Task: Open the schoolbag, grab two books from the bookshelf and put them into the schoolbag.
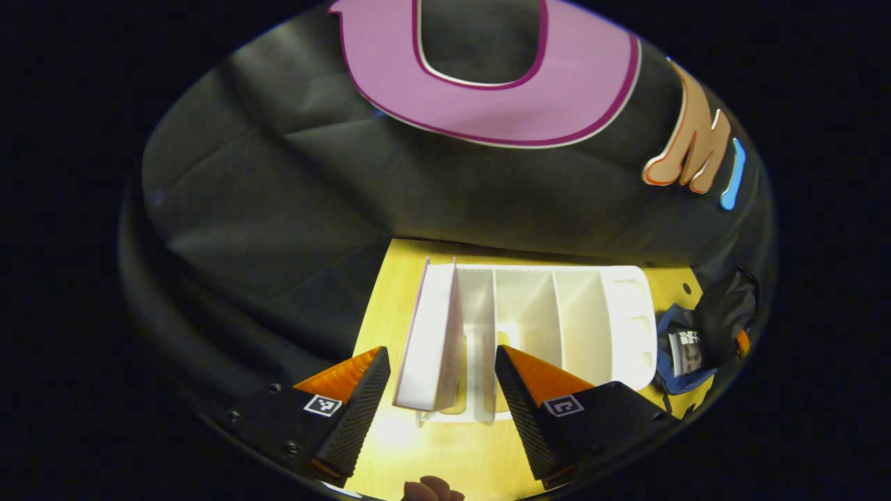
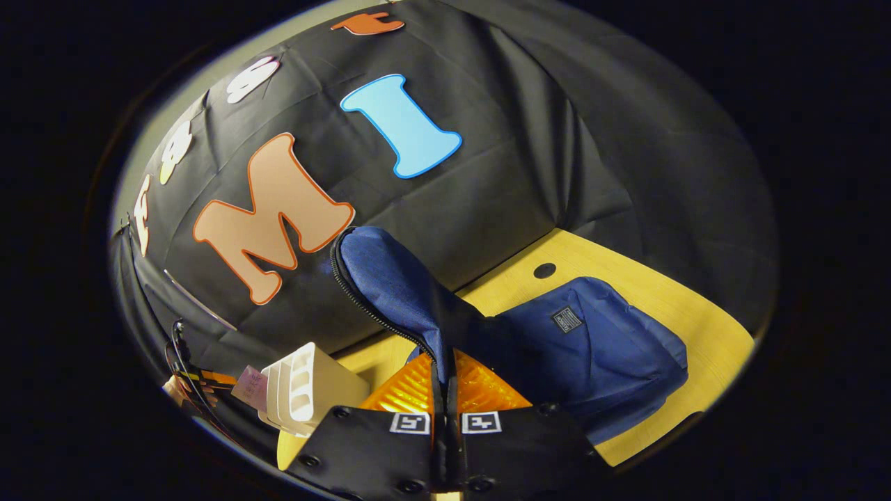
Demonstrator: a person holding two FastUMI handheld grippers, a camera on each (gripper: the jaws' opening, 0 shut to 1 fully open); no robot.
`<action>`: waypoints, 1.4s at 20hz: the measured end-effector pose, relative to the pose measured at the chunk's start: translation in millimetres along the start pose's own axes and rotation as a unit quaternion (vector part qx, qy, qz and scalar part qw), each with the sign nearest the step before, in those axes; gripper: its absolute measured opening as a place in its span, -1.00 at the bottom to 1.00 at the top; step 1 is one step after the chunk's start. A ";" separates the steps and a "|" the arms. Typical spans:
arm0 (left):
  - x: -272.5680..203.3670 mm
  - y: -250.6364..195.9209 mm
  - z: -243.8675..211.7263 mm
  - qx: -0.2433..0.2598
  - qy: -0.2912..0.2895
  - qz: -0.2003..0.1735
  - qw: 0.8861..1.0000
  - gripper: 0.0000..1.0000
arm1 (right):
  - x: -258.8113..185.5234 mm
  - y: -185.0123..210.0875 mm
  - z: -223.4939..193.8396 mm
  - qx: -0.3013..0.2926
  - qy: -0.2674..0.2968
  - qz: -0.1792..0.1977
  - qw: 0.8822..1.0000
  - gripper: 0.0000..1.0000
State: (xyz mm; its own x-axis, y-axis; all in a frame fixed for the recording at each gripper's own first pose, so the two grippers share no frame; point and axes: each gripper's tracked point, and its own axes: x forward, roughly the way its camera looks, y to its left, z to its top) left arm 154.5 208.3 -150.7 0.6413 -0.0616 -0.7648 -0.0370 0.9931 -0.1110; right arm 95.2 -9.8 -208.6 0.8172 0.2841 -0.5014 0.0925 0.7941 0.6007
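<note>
Currently the white slotted bookshelf (image 1: 557, 313) is standing on the yellow wooden table (image 1: 445, 452), holding one book (image 1: 431, 341) upright in its end slot. Before the bookshelf, the left gripper (image 1: 442, 390) is hovering with fingers spread apart, empty. Beside the bookshelf, the right gripper (image 2: 444, 390) is pinching the blue fabric schoolbag's (image 2: 592, 348) zippered flap (image 2: 390, 285), lifting it.

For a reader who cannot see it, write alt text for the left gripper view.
The left tool is open, its fingers on either side of a white book standing upright in the leftmost slot of a white bookshelf. The bookshelf sits on a yellow wooden table, with a blue schoolbag at its right end.
</note>
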 end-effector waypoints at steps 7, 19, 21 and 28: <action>39.3 8.6 -10.1 -0.002 0.046 0.007 0.999 0.78 | -5.2 -0.7 -3.0 -0.001 0.001 -0.006 1.000 -0.94; 61.8 5.9 -34.9 0.007 0.119 0.016 0.993 0.41 | -7.6 -1.2 -2.9 0.001 0.002 -0.010 1.000 -0.94; 57.7 -4.5 -29.9 0.004 0.122 0.002 0.993 -0.07 | -8.0 -1.6 -2.8 0.003 0.002 -0.011 1.000 -0.94; 51.8 -7.9 -36.5 -0.002 0.133 -0.008 0.991 -0.34 | -8.9 -2.2 -2.4 0.003 0.003 -0.012 1.000 -0.95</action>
State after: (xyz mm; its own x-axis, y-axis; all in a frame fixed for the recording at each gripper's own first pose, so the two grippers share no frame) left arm 160.1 193.7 -212.5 0.4163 -0.1022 -0.9035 -0.0317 0.9914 -0.1268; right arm 86.3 -12.8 -207.0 0.8112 0.2682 -0.5197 0.1159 0.7973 0.5923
